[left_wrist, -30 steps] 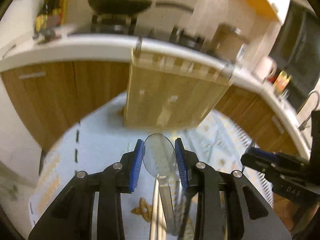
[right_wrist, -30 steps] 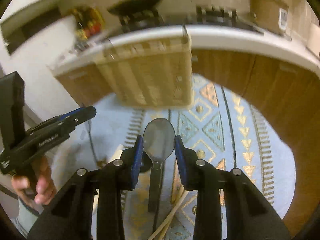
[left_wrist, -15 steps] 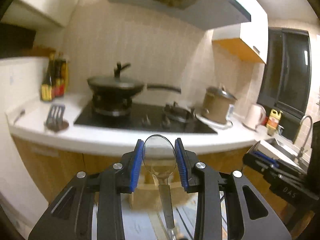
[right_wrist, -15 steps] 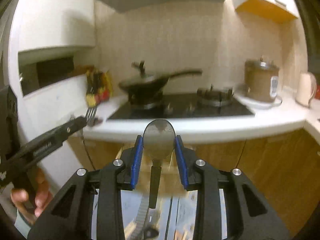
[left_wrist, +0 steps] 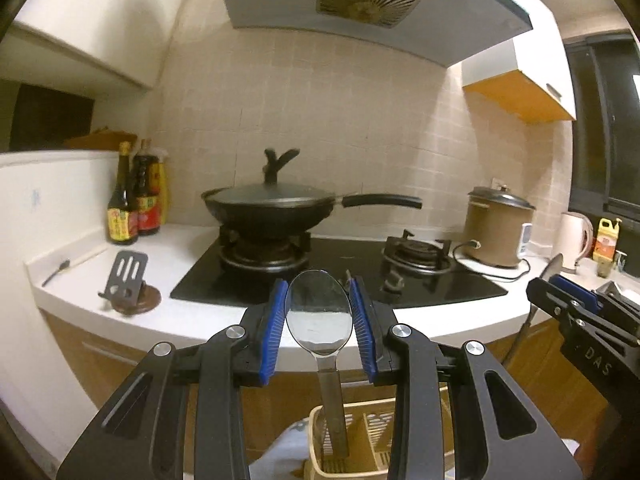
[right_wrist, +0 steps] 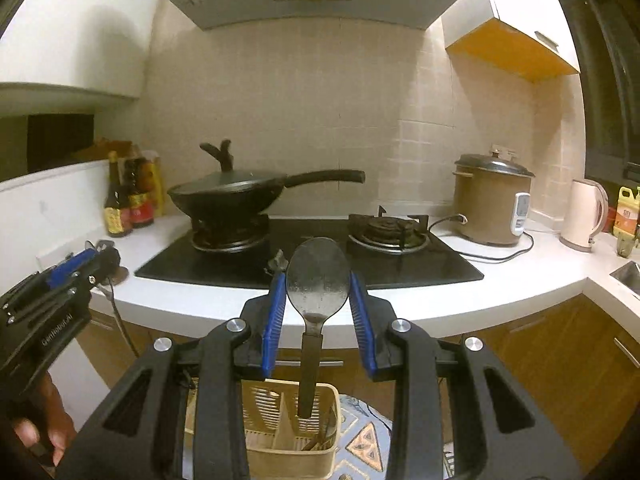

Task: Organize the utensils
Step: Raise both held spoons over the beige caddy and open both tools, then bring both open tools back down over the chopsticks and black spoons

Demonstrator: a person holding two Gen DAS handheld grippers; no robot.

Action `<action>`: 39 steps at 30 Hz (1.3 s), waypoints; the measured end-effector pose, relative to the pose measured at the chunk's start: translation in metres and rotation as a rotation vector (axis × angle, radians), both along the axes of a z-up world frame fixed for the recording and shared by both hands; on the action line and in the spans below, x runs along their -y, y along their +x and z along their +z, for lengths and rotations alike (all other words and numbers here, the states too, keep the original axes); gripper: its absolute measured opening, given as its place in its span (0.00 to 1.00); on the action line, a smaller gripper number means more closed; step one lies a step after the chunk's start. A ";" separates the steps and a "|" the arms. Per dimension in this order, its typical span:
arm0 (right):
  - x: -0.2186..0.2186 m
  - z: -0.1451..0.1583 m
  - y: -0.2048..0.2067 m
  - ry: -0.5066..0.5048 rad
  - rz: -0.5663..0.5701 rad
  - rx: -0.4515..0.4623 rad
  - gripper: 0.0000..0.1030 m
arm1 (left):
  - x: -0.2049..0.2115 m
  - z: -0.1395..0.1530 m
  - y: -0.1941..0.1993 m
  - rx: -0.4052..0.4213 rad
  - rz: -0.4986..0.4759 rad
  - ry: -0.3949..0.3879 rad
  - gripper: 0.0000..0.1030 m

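My left gripper point(left_wrist: 319, 314) is shut on a shiny metal spoon point(left_wrist: 319, 312), bowl up between the blue pads, handle hanging down. My right gripper point(right_wrist: 318, 304) is shut on a darker metal spoon point(right_wrist: 318, 280), held the same way. Both point at the kitchen counter. Below each gripper a beige slotted utensil basket point(left_wrist: 372, 436) point(right_wrist: 280, 420) shows, with the spoon handles over it. The right gripper point(left_wrist: 576, 308) appears at the right edge of the left wrist view. The left gripper point(right_wrist: 76, 268) appears at the left edge of the right wrist view, with a hand below it.
On the white counter point(left_wrist: 192, 312) sit a black hob point(left_wrist: 360, 276) with a lidded wok point(left_wrist: 272, 204), sauce bottles point(left_wrist: 132, 200), a slotted spatula on a rest point(left_wrist: 128, 280), a brown rice cooker point(left_wrist: 496, 232) and a white kettle point(right_wrist: 584, 212). A sink corner point(right_wrist: 628, 274) lies far right. A patterned rug point(right_wrist: 368, 440) covers the floor.
Both grippers rose and tilted up, from looking down at the basket and rug to facing the counter and hob. Each spoon stayed gripped.
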State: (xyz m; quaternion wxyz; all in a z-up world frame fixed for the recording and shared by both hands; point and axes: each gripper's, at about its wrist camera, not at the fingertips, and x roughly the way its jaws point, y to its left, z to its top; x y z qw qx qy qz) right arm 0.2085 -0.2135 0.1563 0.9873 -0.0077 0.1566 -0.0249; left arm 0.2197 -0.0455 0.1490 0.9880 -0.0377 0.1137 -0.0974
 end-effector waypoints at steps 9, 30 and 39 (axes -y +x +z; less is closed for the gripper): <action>0.013 -0.032 0.015 0.068 -0.006 -0.082 0.28 | -0.001 -0.030 0.015 -0.064 -0.003 0.006 0.30; 0.050 -0.019 -0.059 0.297 0.093 -0.335 0.47 | -0.036 -0.012 -0.053 -0.258 -0.237 -0.071 0.41; 0.043 -0.042 -0.105 0.280 0.107 -0.507 0.47 | -0.025 -0.029 -0.097 -0.384 -0.305 0.057 0.41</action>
